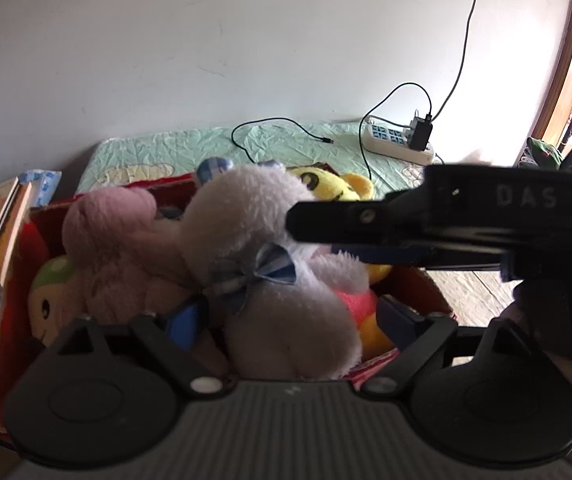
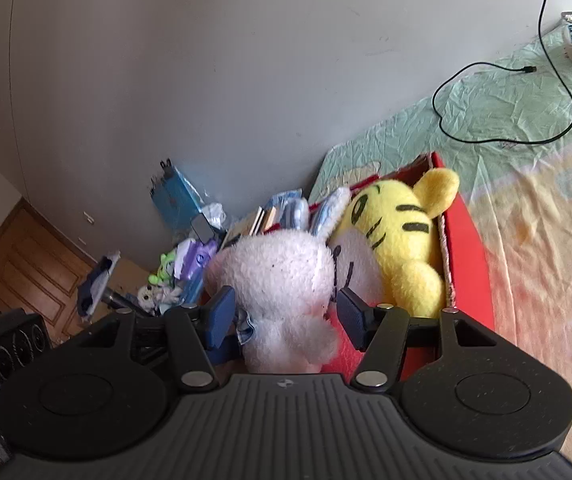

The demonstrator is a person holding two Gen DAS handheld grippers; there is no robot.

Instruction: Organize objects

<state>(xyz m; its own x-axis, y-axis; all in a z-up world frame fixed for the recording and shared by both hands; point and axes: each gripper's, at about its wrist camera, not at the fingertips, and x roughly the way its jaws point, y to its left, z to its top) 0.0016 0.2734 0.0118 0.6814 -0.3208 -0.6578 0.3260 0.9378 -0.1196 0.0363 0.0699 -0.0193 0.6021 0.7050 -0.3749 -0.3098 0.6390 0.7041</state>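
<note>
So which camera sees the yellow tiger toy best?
The right wrist view. There the yellow tiger toy shows its face, stripes, ear and paw inside the red box. The left wrist view catches only part of it behind the white bunny and right gripper.

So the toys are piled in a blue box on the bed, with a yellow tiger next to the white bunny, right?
Not quite: the box is red, not blue, as the right wrist view shows. The rest holds: it sits on the bed, with the yellow tiger next to the white bunny.
</note>
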